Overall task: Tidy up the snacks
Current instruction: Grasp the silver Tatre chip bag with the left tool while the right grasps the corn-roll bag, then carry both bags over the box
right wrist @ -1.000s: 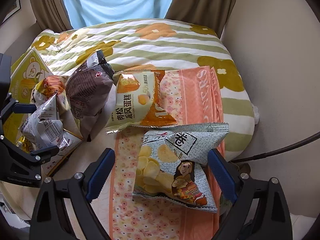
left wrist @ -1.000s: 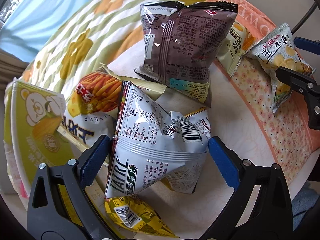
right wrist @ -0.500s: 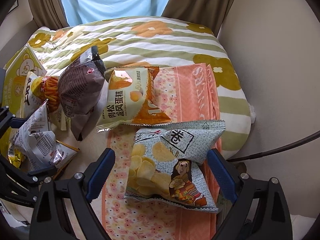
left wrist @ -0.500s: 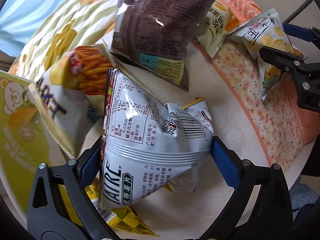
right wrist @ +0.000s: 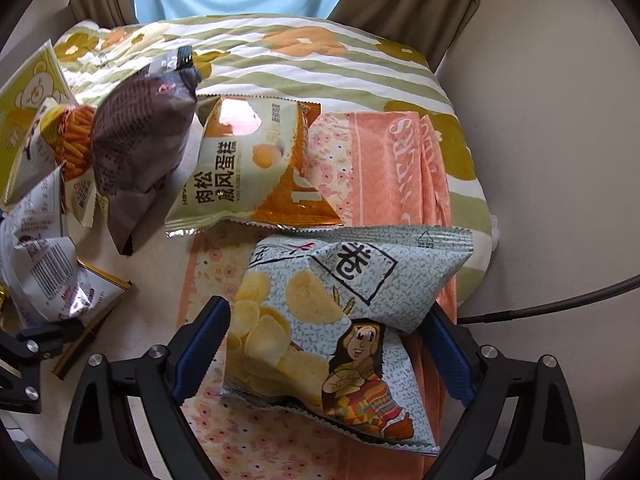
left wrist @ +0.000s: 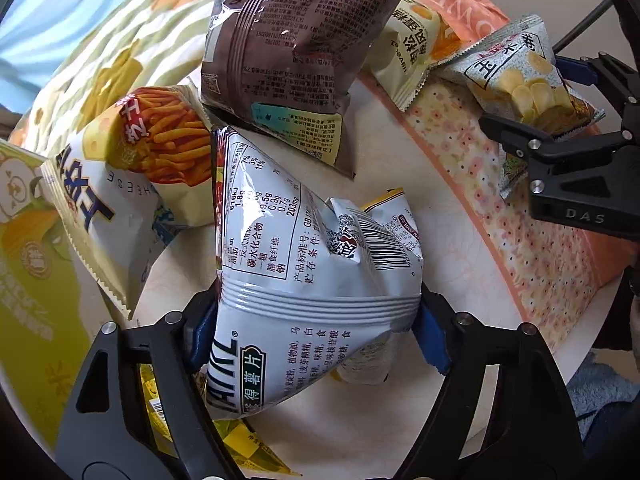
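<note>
the silver chip bag (left wrist: 304, 264) is pinched at its crimped middle by the left tongs (left wrist: 316, 320), whose jaws have just been closing onto it, above the round white tabletop (left wrist: 452, 240) among a cheese-stick bag (left wrist: 132, 168) and a brown bag (left wrist: 296, 52). the right tongs (right wrist: 324, 352) are held wide apart around the pale green crisp bag (right wrist: 332, 312), which lies on the pink floral cloth (right wrist: 376, 168) with neither blue pad seen pressing it. a cake packet (right wrist: 248, 168) is seen just beyond it, touching the brown bag.
</note>
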A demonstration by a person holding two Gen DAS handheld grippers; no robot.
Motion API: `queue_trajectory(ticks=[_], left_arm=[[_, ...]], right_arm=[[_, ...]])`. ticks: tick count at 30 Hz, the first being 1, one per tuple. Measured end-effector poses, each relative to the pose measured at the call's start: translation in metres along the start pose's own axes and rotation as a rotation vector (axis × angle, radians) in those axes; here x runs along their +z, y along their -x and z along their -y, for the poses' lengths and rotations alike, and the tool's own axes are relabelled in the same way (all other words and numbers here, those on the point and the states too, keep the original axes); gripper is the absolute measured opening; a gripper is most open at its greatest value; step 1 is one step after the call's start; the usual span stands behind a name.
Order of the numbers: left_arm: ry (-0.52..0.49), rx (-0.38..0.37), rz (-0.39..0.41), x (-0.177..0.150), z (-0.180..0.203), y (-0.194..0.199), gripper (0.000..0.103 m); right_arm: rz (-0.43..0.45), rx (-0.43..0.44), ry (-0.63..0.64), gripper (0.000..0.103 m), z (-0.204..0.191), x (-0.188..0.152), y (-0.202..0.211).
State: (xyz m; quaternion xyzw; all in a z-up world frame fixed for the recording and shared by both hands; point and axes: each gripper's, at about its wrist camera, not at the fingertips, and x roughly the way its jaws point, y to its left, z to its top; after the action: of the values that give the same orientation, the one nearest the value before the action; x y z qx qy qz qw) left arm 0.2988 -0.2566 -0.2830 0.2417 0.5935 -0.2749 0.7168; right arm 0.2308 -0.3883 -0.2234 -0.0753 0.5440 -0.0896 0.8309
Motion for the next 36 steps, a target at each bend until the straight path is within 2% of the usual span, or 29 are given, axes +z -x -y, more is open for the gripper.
queue_trajectory(ticks=[3, 11, 14, 22, 28, 36], left_arm=[[0.005, -0.005, 0.007, -0.003, 0.006, 0.005, 0.076], [0.043, -0.015, 0.031, -0.009, 0.013, 0.017, 0.075], [0.056, -0.012, 0.05, -0.01, 0.015, 0.026, 0.075], [0.086, 0.02, 0.124, -0.019, 0.024, 0.062, 0.075], [0.135, 0.039, 0.217, -0.028, 0.029, 0.105, 0.075], [0.224, 0.103, 0.357, -0.04, 0.008, 0.17, 0.075]], right_arm=[[0.012, -0.02, 0.019, 0.091, -0.003, -0.002, 0.002], [0.039, -0.049, 0.05, 0.067, -0.003, -0.009, 0.009], [0.05, -0.039, 0.037, 0.062, 0.001, -0.011, 0.015], [0.111, 0.0, 0.01, 0.062, 0.011, -0.021, 0.053], [0.183, 0.037, 0.029, 0.061, 0.014, -0.023, 0.092], [0.303, 0.11, 0.103, 0.061, 0.009, -0.002, 0.149]])
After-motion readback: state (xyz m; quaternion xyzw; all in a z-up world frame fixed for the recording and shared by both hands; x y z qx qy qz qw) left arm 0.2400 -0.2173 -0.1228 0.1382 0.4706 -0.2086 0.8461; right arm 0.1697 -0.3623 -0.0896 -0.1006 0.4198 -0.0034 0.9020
